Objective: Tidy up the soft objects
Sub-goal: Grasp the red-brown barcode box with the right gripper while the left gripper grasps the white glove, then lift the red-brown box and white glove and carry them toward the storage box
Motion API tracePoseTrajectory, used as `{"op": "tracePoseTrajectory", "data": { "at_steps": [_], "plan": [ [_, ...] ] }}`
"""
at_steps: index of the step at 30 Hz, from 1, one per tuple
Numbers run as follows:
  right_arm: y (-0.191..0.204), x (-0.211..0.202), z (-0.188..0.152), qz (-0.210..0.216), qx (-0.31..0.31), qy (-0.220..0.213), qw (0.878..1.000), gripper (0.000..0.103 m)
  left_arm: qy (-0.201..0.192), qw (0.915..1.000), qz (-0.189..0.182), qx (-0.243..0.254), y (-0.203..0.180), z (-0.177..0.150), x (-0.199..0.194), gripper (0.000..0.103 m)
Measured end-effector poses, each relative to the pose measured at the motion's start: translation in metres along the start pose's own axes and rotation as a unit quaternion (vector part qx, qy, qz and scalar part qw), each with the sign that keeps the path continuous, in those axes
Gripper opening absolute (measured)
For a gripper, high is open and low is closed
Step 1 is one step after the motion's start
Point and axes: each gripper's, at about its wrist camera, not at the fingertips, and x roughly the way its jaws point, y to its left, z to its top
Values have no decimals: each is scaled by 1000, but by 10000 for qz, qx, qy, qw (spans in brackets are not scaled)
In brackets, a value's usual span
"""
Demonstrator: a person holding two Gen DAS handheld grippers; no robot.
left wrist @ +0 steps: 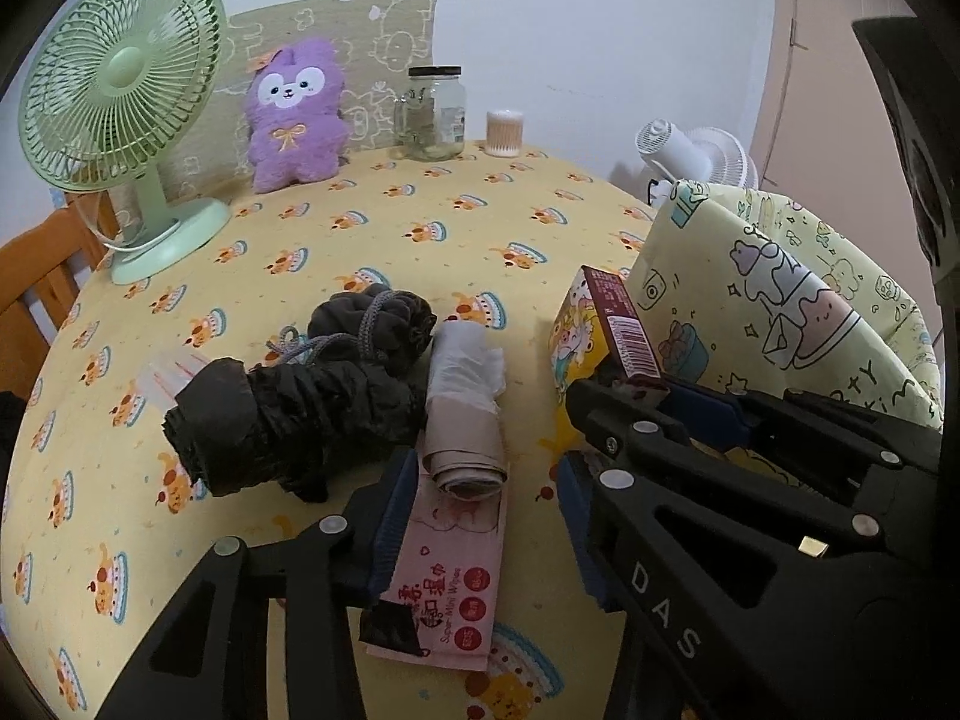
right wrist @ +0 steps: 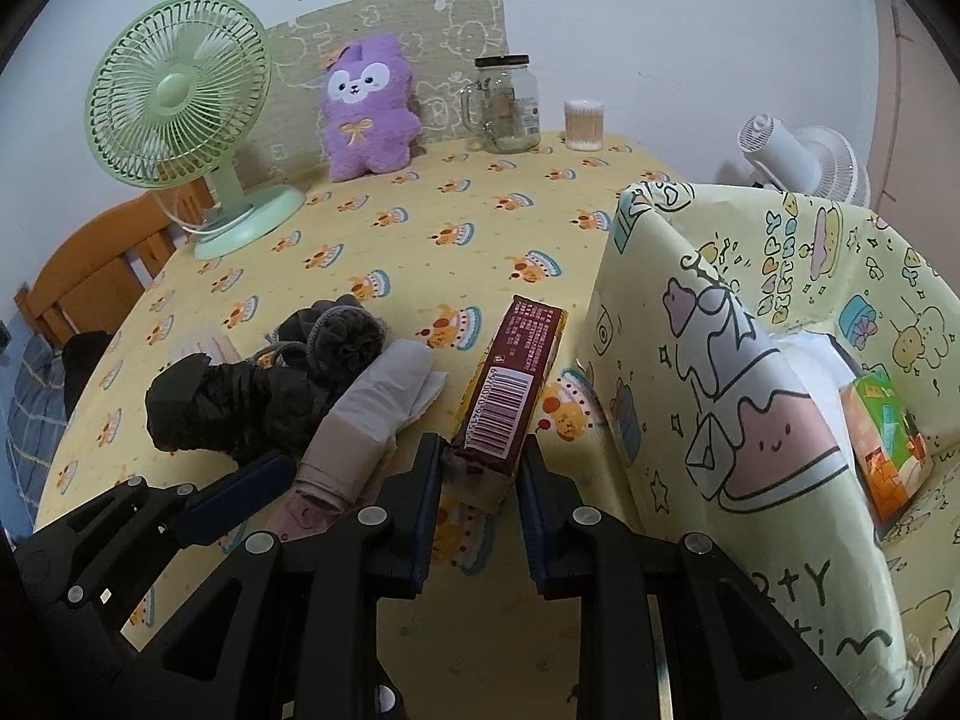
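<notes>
cluttered table (left wrist: 372,222), seemingly yellow-clothed

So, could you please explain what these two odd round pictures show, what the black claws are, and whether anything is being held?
They are handheld tools, not a robot: a person carries one two-finger gripper in each hand, each with a wide-angle camera looking along its fingers. One picture comes from the left tool, the other from the right.

The right gripper is shut on a dark red packet with a barcode, beside the yellow patterned storage bin.

The left gripper stands over a pink wet wipes pack and a rolled beige cloth; its pads do not appear to press on either.

On the yellow tablecloth also lie a black bundle and a grey drawstring pouch. At the back stand a green fan, a purple plush toy and a glass jar.
</notes>
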Motion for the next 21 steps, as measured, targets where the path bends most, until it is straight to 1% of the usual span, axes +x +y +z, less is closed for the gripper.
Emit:
{"op": "tracePoseTrajectory", "data": {
  "at_steps": [2, 3, 5, 7, 8, 12, 13, 15, 17, 21],
  "plan": [
    [0, 2, 1, -54, 17, 15, 10000, 27, 3, 10000, -12, -66, 2, 1, 2, 49],
    [0, 3, 2, -64, 23, 20, 10000, 27, 15, 9999, 9, -137, 5, 2, 4, 46],
    [1, 5, 4, -93, 27, 26, 9999, 27, 30, 9995, 175, -255, 9, 3, 6, 44],
    [1, 7, 5, -124, 35, 34, 9999, 27, 126, 9993, 120, -331, 12, 3, 10, 40],
    [1, 8, 5, -141, 27, 33, 9999, 27, 148, 9992, 106, -349, 12, 2, 11, 36],
    [3, 9, 6, -141, 32, 39, 9999, 27, 105, 9990, 144, -404, 14, 2, 10, 9],
    [3, 9, 6, -131, 35, 43, 9999, 27, 76, 9991, 152, -388, 14, 2, 9, 5],
    [3, 8, 5, -94, 29, 57, 9999, 27, -39, 9990, 252, -360, 12, 1, 4, 3],
    [5, 4, 5, -62, -3, 12, 10000, 27, -102, 9989, 209, -400, 11, -1, -1, 2],
    [7, -5, 3, 14, -55, -57, 10000, 27, -189, 9985, 264, -450, 9, -3, -12, 1]
  ]
}}
